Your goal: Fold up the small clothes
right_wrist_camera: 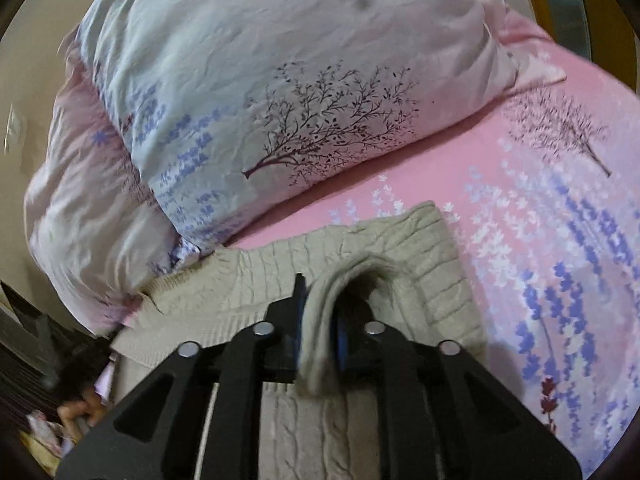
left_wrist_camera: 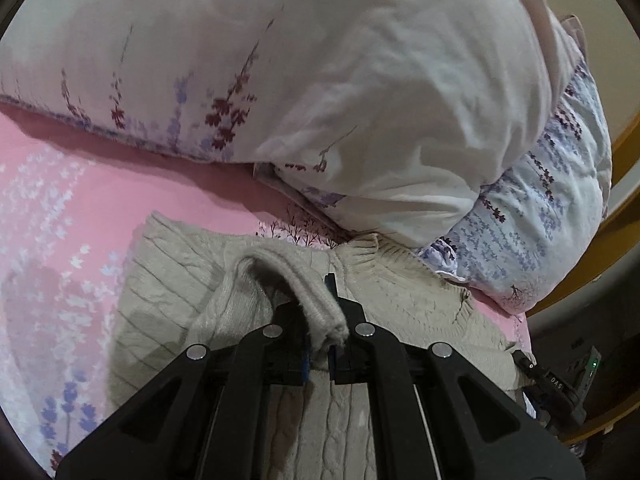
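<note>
The sweater [left_wrist_camera: 172, 280] lies flat on the pink sheet [left_wrist_camera: 48, 208], its far edge just short of the pillows [left_wrist_camera: 320, 80] – cable-knit, beige, spread beneath both grippers and running away from them toward the pillows.

Left gripper [left_wrist_camera: 326, 320]: jaws drawn narrow on a ribbed edge of the sweater, which arches up out of the knit and drapes back between the fingers. The held strip climbs from the left and ends in the jaws, so the slack lies to the left and ahead of this gripper.

Right gripper [right_wrist_camera: 320, 320]: jaws likewise pinched close on a ribbed edge [right_wrist_camera: 352, 276]; here the arch rises from the right and drops into the jaws. The frame is somewhat blurred, but the cloth is plainly between the fingers.

Both grippers sit at the near side of the sweater [right_wrist_camera: 248, 280], lifted edges mirrored, with the body of the knit stretching forward from them. Neither looks nearer to the far edge. I judge the fold turns on this – the lifted near edge has to travel forward along that axis, toward the pillows [right_wrist_camera: 260, 80], both hands keeping level so the crease runs straight across
</note>
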Available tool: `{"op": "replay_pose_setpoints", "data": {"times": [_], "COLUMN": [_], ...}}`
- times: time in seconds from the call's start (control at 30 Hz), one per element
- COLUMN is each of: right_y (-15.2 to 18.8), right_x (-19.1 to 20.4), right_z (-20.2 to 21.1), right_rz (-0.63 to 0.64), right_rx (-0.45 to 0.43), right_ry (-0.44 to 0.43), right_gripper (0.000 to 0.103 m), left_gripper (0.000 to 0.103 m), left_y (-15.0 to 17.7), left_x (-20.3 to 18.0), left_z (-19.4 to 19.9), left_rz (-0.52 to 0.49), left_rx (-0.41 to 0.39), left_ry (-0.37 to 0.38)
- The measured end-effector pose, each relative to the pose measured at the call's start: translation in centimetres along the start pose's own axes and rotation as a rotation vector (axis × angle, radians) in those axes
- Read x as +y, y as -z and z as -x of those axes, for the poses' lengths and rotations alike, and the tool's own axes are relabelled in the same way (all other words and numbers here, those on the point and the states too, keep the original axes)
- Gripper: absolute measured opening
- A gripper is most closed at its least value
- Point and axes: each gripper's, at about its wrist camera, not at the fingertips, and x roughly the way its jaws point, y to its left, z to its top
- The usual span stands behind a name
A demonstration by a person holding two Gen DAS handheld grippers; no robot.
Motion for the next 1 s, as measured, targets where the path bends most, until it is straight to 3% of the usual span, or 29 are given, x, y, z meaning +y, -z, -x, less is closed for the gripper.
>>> {"op": "replay_pose_setpoints", "data": {"times": [0.07, 0.13, 0.3, 0.37, 0.43, 0.5, 0.67, 0.83, 1.0], "right_y": [-0.4, -0.8, -1.1, -1.1, -1.1, -1.1, -0.6, 1.3, 3.4], "right_x": [-0.3, -0.6, -0.6, -0.1, 0.1, 0.1, -0.9, -3.3, -3.5], "right_z": [-0.1, 0.0, -0.6, -1.0, -0.7, 0.3, 4.6, 7.6, 8.1], "right_rz": [-0.032, -0.067, -0.090, -0.069, -0.058, -0.053, 0.031, 0.066, 0.113], "right_rx": [0.003, 0.003, 0.008, 0.008, 0.004, -0.014, -0.093, -0.080, -0.024], "right_ry": [-0.028, -0.050, -0.053, -0.036, -0.027, -0.008, 0.071, 0.096, 0.096], "right_gripper": [0.035, 0.045, 0.053, 0.053, 0.053, 0.054, 0.055, 0.049, 0.045], "left_gripper": [0.005, 0.005, 0.015, 0.026, 0.056, 0.079, 0.077, 0.048, 0.044], "left_y": [0.0, 0.0, -0.1, -0.2, -0.4, -0.8, -1.0, 1.2, 4.3], "left_x": [0.0, 0.0, -0.1, -0.2, -0.5, -0.9, -0.2, 1.0, 0.6], "left_z": [-0.3, -0.5, -0.8, -0.9, -0.4, 1.1, 5.5, 7.6, 8.9], "left_rz": [0.004, 0.011, 0.015, 0.011, 0.000, -0.023, -0.097, -0.175, -0.272], "left_rx": [0.006, 0.011, 0.017, 0.026, 0.020, -0.032, -0.103, -0.034, 0.009], "left_ry": [-0.002, 0.000, 0.017, 0.038, 0.059, 0.041, 0.047, 0.046, 0.042]}}
